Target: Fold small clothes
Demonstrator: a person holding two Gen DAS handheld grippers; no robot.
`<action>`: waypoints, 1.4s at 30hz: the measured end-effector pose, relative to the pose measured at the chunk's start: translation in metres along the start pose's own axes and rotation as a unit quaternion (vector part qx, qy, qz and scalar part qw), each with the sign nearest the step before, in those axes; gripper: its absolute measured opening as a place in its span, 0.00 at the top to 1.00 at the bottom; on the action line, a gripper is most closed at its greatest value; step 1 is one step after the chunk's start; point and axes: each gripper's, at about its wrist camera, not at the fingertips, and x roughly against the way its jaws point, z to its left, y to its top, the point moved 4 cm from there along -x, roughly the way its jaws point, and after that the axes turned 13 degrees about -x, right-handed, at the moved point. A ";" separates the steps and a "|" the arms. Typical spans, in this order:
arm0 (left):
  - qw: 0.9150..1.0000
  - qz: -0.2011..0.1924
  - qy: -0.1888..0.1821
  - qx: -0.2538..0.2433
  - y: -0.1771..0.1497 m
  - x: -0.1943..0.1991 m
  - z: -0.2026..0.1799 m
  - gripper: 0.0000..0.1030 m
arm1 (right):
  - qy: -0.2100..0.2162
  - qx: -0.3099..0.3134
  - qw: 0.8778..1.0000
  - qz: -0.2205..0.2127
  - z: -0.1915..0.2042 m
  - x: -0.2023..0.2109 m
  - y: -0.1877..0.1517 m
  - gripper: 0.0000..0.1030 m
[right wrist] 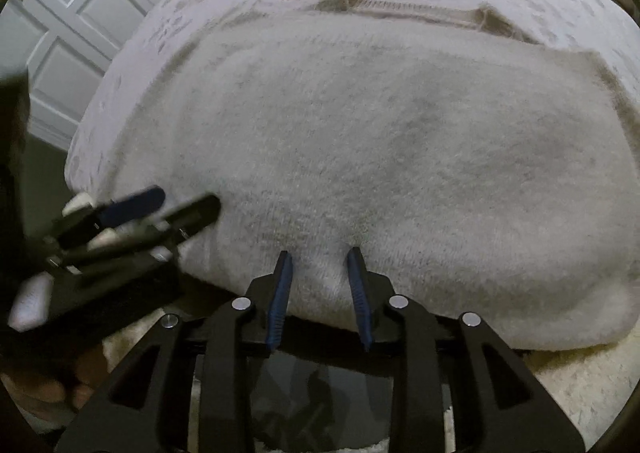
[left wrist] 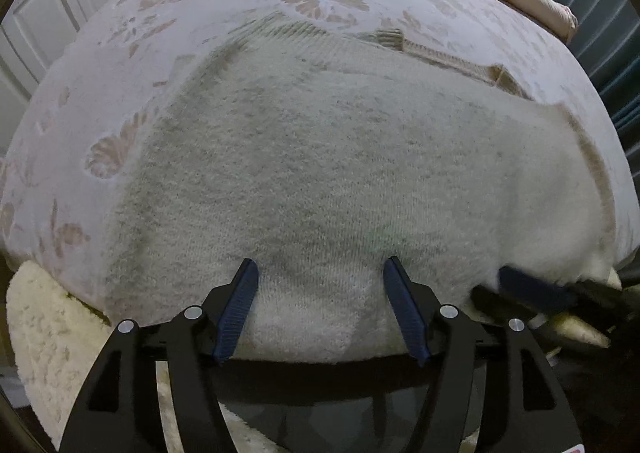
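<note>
- Left wrist view: the left tool [left wrist: 320,273] has its blue pads spread wide over the near edge of the fuzzy white sweater [left wrist: 340,173]. The pads do not press on it.
- The sweater lies flat on the bed [left wrist: 100,93], which has a flowery cover.
- The right tool [right wrist: 318,253] has its pads a little apart, with a bump of sweater between them. I cannot tell if they pinch it.
- Each tool looks blurry in the other's view.
- The sweater's far, ribbed edge [right wrist: 420,11] is small and hard to make out.

No readable text, labels or numbers
</note>
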 end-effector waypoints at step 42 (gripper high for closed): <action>0.998 -0.045 0.036 0.036 0.135 -0.042 0.083 0.92 | -0.079 -0.196 0.956 -0.204 -0.206 0.056 0.169 0.93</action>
